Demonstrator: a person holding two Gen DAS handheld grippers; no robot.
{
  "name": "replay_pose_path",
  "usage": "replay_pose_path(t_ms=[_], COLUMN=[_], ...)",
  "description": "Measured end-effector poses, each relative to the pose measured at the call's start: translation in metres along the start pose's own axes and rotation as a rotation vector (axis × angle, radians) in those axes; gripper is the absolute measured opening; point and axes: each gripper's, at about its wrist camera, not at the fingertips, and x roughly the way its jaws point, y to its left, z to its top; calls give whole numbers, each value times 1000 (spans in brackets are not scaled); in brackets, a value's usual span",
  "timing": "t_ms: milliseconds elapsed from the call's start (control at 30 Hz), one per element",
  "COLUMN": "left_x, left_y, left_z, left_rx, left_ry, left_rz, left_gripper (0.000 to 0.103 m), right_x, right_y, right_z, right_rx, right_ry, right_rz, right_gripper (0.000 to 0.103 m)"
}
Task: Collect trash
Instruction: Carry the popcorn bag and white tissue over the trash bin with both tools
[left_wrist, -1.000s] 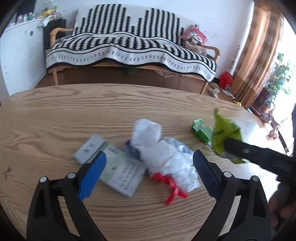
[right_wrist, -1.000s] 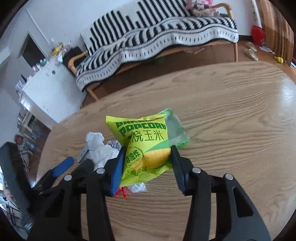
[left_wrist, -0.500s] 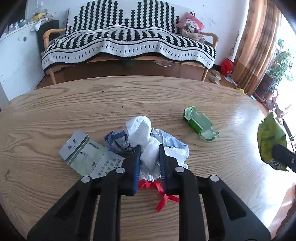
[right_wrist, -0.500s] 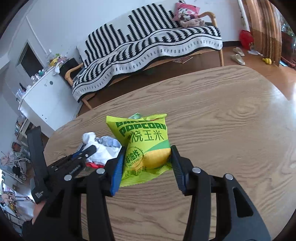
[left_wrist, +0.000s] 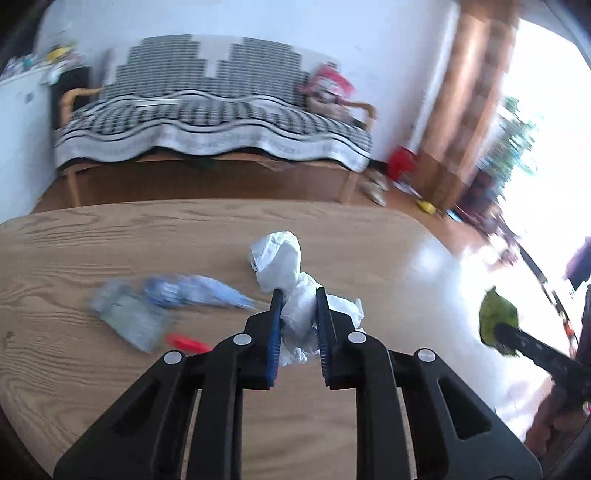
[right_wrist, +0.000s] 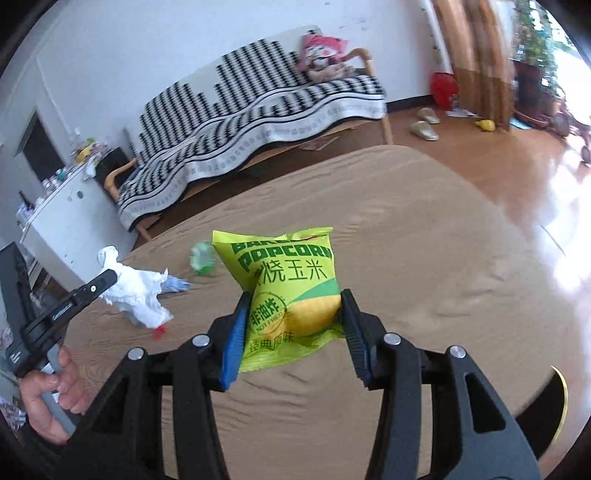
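My left gripper (left_wrist: 297, 295) is shut on a crumpled white wad (left_wrist: 280, 258), held a little above the wooden table (left_wrist: 110, 236). The right wrist view shows the same wad (right_wrist: 136, 291) hanging from that gripper (right_wrist: 107, 277) at the left. My right gripper (right_wrist: 295, 295) is shut on a yellow-green popcorn bag (right_wrist: 288, 273) over the table's right part. In the left wrist view this bag (left_wrist: 496, 314) is small at the far right. A blue wrapper (left_wrist: 199, 295), a printed leaflet (left_wrist: 125, 317) and a red ribbon (left_wrist: 186, 343) lie blurred on the table.
A small green box (right_wrist: 202, 258) lies on the table behind the popcorn bag. Beyond the table stands a striped sofa (left_wrist: 207, 122), with a white cabinet (right_wrist: 70, 206) to its left. A dark curved rim with a yellow edge (right_wrist: 554, 398) shows at the lower right.
The left gripper closed on the white wad and lifted it off the pile, leaving the red ribbon on the table. The right gripper carried the popcorn bag rightward, away from the pile.
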Motion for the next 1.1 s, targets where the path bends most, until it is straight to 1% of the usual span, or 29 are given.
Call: replay_pose_path(t_ms=[33, 67, 100, 133, 167, 200, 233, 267, 300, 367, 433, 500, 567, 700, 800, 867, 1000, 1100], left_x=[2, 5, 6, 8, 9, 11, 12, 13, 15, 17, 20, 26, 34, 53, 68, 75, 86, 94], left_y=[-13, -39, -54, -78, -90, -114, -130, -146, -169, -200, -236, -271, -298, -332, -346, -353, -360, -362], left_z=[-3, -10, -15, -24, -28, -39, -46, -55, -67, -85, -106, -131, -153, -191, -207, -214, -222, -218], left_rx=[19, 61, 84, 119, 139, 169, 187, 209, 240, 289, 339, 380, 423, 473, 493, 509, 524, 536], left_ry=[9, 26, 33, 45, 52, 68, 80, 92, 106, 121, 148, 186, 220, 284, 319, 326, 341, 336], left_rz=[-17, -51, -71, -101, -118, -155, -181, -207, -238, -279, -329, -384, -416, -448, -462, -461, -474, -489], left_gripper=[17, 17, 17, 17, 17, 17, 17, 17, 17, 17, 17, 17, 17, 17, 17, 17, 17, 18], right_x=[-7, -18, -25, -36, -46, -54, -68, -75, -82, -100, -116, -128, -138, -151, -154, -155, -151, -147], right_y=[-12, -28, -41, -60, -76, -92, -117, -131, -149, -189, -221, -245, -262, -284, -290, -296, -292, -291], right_z=[-3, -8, -12, -19, -26, -33, -46, -54, -62, -84, -104, -122, -137, -150, -157, -161, -155, -148], right_rx=[9, 23, 33, 52, 69, 89, 122, 144, 174, 249, 317, 381, 425, 473, 488, 497, 500, 506], right_ry=[-6, -16, -23, -34, -41, -46, -51, -51, -49, -43, -39, -27, -24, -31, -21, -16, -11, -15], right_rz=[-16, -40, -57, -89, -115, -138, -173, -189, -206, -254, -293, -326, -351, -367, -372, -372, -373, -373], right_gripper=[48, 48, 48, 48, 48, 48, 48, 48, 48, 48, 48, 48, 48, 48, 48, 48, 48, 48])
